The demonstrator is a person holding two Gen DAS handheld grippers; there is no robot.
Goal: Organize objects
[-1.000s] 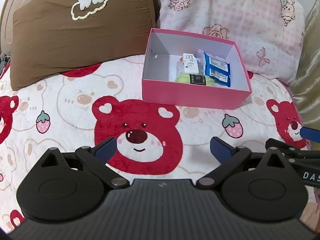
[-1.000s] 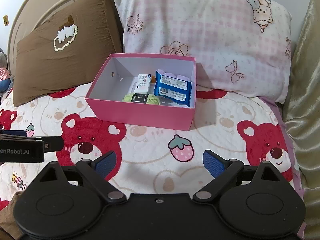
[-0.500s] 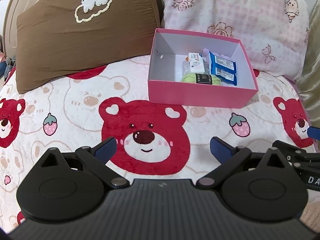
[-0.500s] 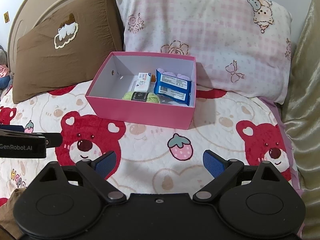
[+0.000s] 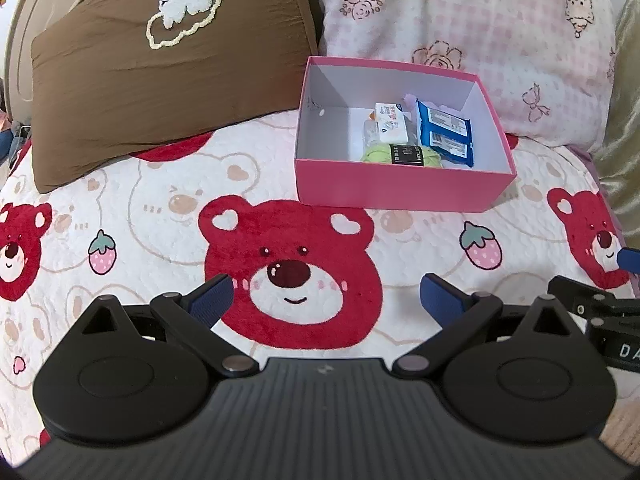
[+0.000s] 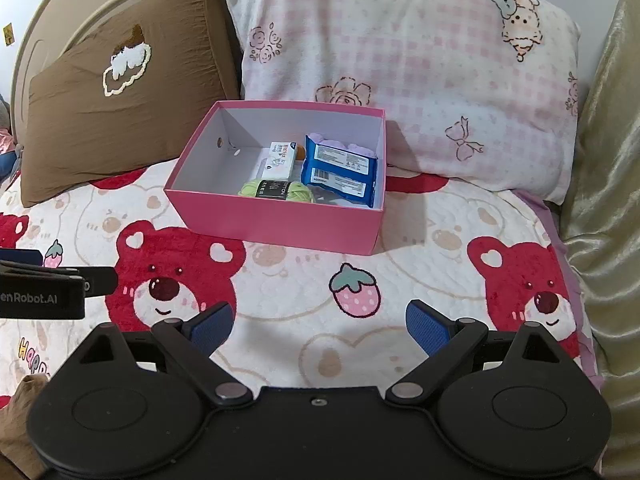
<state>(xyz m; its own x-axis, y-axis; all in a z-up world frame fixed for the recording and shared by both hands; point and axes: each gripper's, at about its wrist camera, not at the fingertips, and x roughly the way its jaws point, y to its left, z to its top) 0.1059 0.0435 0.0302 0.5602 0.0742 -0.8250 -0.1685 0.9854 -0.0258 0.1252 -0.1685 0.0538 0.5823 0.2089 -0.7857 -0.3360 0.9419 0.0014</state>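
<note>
Both grippers are held low over the bed [image 5: 160,216], side by side and well short of the box [image 6: 280,224]. Left gripper [image 5: 324,296]: jaws released, nothing between them. Right gripper [image 6: 319,322]: jaws likewise spread and empty.

The box sits on the blanket against the pink pillow [image 6: 420,60], with the brown pillow [image 5: 152,80] just beside its left corner. Inside, gathered toward the right half: a blue pack [image 6: 340,170], green yarn [image 6: 276,191] and a small white carton [image 6: 280,157]. The left half of the box floor is bare.

Judgement: loading appears done or paused. No loose item shows on the bedding in either view, so the next move calls for locating a further item outside these views, or stopping.

Clearance: open blanket lies between grippers and box. The box's near wall stands upright and must be cleared from above. Curtain fabric [image 6: 608,200] crowds the right side.
</note>
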